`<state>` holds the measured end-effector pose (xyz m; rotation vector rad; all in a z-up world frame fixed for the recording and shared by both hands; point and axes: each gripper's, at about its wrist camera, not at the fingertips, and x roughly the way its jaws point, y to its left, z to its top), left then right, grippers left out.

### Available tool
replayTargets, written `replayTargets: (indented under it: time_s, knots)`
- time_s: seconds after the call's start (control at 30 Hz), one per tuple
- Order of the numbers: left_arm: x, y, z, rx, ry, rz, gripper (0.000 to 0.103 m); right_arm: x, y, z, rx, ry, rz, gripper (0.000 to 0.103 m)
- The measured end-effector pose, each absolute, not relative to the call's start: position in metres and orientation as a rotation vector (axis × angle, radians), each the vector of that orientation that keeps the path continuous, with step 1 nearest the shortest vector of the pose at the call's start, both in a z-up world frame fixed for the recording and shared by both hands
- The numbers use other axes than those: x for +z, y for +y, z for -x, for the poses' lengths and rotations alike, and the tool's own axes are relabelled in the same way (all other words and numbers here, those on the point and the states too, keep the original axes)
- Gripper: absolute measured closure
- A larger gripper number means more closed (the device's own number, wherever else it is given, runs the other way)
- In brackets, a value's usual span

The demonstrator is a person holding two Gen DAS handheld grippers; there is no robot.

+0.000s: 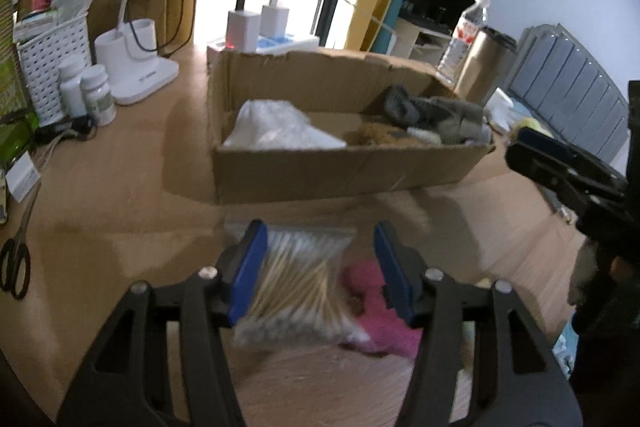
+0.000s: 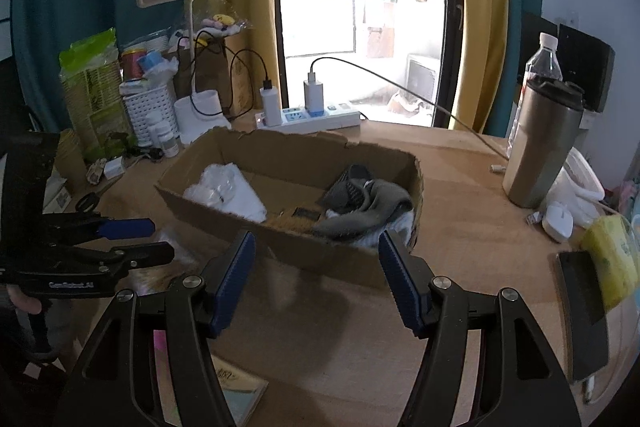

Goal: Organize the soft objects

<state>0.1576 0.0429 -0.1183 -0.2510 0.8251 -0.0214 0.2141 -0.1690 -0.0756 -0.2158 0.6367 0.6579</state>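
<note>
My left claw [image 1: 320, 271] is spread wide over a clear bag of cotton swabs [image 1: 296, 287] lying on the counter [image 1: 120, 187]. The bag sits between the blue pads and right up against the left one, but the frame is blurry there and I can't tell if anything is actually pinched. A pink fuzzy thing [image 1: 380, 311] lies just beside the bag, under the right pad.

My right claw [image 2: 316, 279] is wide open too, holding nothing, hanging over bare counter just in front of the cardboard box [image 2: 288, 251].

The box sits in the middle of the counter and has stuff in it: a white plastic bag [image 1: 280, 127] at its left end, a bundle of gray cloth [image 1: 440, 115] at the right end, and something brown and fuzzy [image 1: 380, 137] between them.

Around the edges: a power strip [image 2: 320, 117] with two chargers behind the box, a steel tumbler [image 2: 544, 143] and a water bottle [image 2: 542, 61] off to the right, scissors [image 1: 18, 259] at the far left.
</note>
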Motion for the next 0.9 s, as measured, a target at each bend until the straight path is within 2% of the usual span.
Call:
replayTargets:
  time_s: [0.07,0.1,0.33,0.37,0.43,0.5,0.9]
  knots:
    - [-0.124,0.043,-0.157,-0.007,0.843,0.245,0.032,-0.078,-0.169,-0.21,0.66,0.644,0.216,0.036]
    - [-0.128,0.043,-0.157,-0.006,0.861,0.246,0.031,-0.08,-0.17,-0.209,0.661,0.647,0.215,0.036]
    - [-0.149,0.043,-0.154,-0.007,0.919,0.254,0.031,-0.083,-0.17,-0.205,0.666,0.654,0.206,0.036]
    - [-0.149,0.043,-0.154,-0.009,0.916,0.253,0.032,-0.082,-0.17,-0.205,0.668,0.653,0.204,0.036]
    - [-0.149,0.043,-0.154,-0.01,0.916,0.254,0.051,-0.082,-0.171,-0.205,0.671,0.65,0.201,0.036]
    - [-0.147,0.042,-0.153,-0.02,0.913,0.255,0.056,-0.081,-0.171,-0.205,0.674,0.648,0.199,0.036]
    - [-0.09,0.016,-0.148,-0.113,0.782,0.193,0.058,-0.072,-0.181,-0.208,0.689,0.619,0.173,0.036]
